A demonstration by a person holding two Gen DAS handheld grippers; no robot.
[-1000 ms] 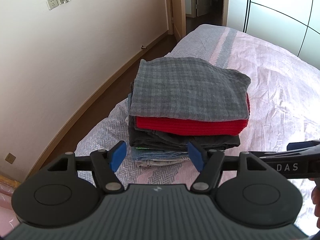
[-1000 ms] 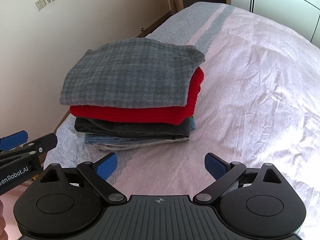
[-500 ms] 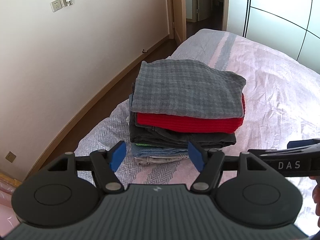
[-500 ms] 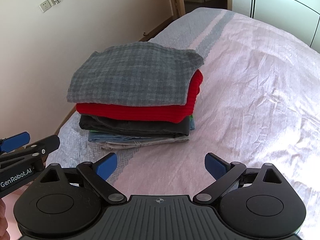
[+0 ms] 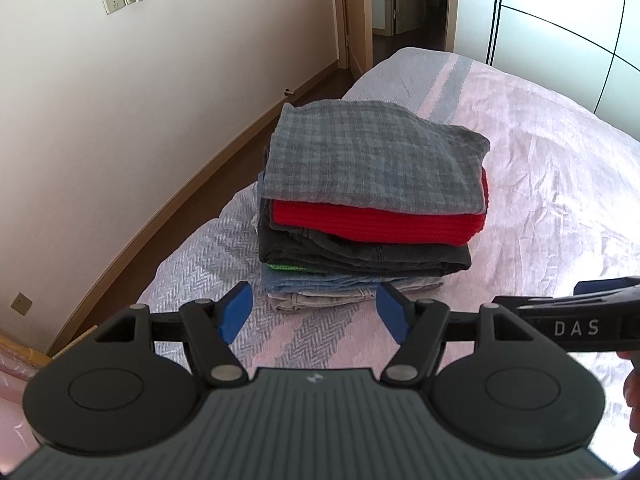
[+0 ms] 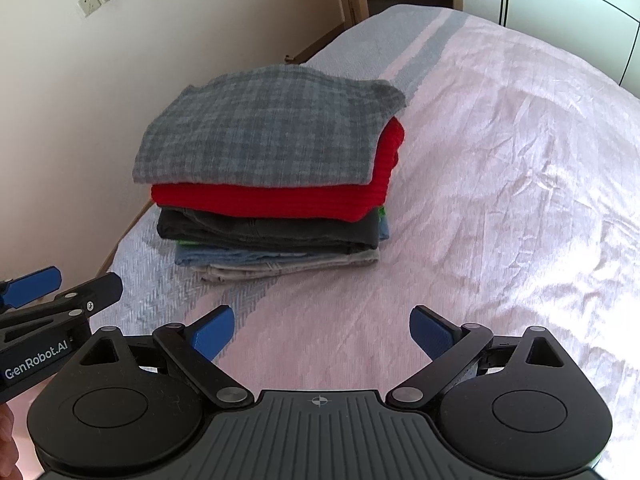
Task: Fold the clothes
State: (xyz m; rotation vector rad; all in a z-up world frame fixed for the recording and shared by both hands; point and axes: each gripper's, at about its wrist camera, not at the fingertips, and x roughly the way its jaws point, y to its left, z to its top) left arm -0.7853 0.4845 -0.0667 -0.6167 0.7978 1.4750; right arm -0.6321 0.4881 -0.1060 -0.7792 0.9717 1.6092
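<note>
A stack of folded clothes sits on the pink bedspread (image 6: pixel 500 152) near the bed's left edge. A grey checked garment (image 5: pixel 372 160) (image 6: pixel 264 124) lies on top, then a red knit (image 5: pixel 372 222) (image 6: pixel 272 200), a dark grey piece (image 5: pixel 360 252), a green sliver and pale denim (image 5: pixel 344 290) at the bottom. My left gripper (image 5: pixel 314 312) hovers just short of the stack, open and empty. My right gripper (image 6: pixel 322 330) is open too, over bare bedspread to the right of the stack. Each gripper shows at the edge of the other's view.
A cream wall (image 5: pixel 120 128) with sockets runs along the left, with a strip of wooden floor (image 5: pixel 248 148) between it and the bed. A doorway (image 5: pixel 400 4) opens at the far end. White wardrobe panels (image 6: pixel 568 4) stand at the back right.
Both grippers have drawn back a little from the stack, which now looks smaller and farther up in both views. Neither jaw has changed its opening.
</note>
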